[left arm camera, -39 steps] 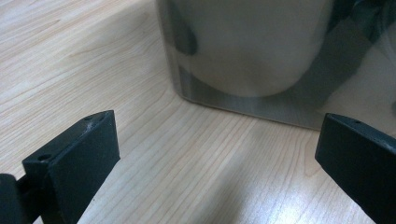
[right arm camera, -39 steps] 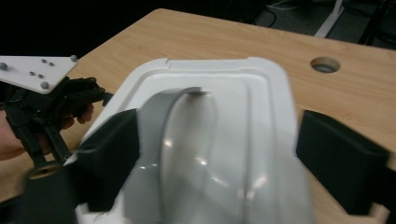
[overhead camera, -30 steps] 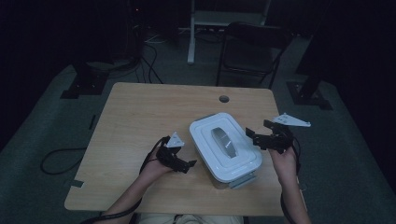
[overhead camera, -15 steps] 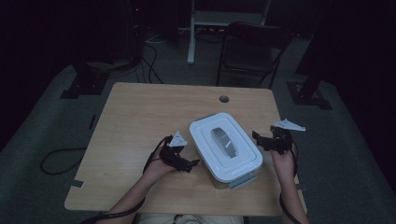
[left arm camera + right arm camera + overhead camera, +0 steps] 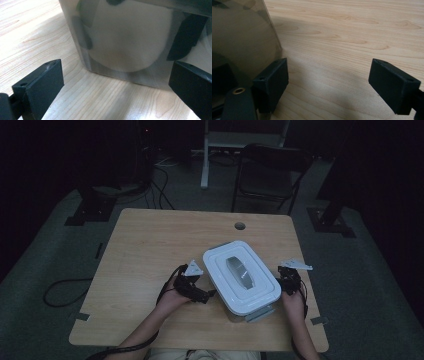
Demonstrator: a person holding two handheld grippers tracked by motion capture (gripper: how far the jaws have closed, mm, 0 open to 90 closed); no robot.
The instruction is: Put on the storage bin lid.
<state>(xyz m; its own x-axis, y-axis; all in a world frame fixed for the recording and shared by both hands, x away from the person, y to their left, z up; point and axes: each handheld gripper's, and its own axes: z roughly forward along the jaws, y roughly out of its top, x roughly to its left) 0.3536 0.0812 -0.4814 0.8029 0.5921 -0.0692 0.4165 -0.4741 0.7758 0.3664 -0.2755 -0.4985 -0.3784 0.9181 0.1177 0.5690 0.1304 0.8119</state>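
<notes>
Room: I see a dim space beyond the table, with a dark folding chair (image 5: 272,172) at the far side, a pale metal stand leg (image 5: 205,157) beside it, and black cables (image 5: 162,175) on the grey floor.
Table: I work on a light wooden table (image 5: 150,245) with a round cable hole (image 5: 240,226) near its far edge.
Box position: the white-lidded, translucent plastic storage box (image 5: 241,276) stands on the near right part of the table, between my two tools.
Box look: I make out a rounded rectangular lid with a grey recessed handle (image 5: 240,270) in its middle; in the left gripper view its frosted wall (image 5: 130,42) shows a pale round shape inside, blurred.
Left gripper: my left gripper (image 5: 207,296) sits low at the box's left side, jaws wide apart, holding nothing, the wall just ahead of them and not touched as far as I can tell.
Right gripper: my right gripper (image 5: 285,282) sits at the box's right side, jaws spread wide and empty; in its own view the smoky wall (image 5: 242,42) lies just beside one jaw.
</notes>
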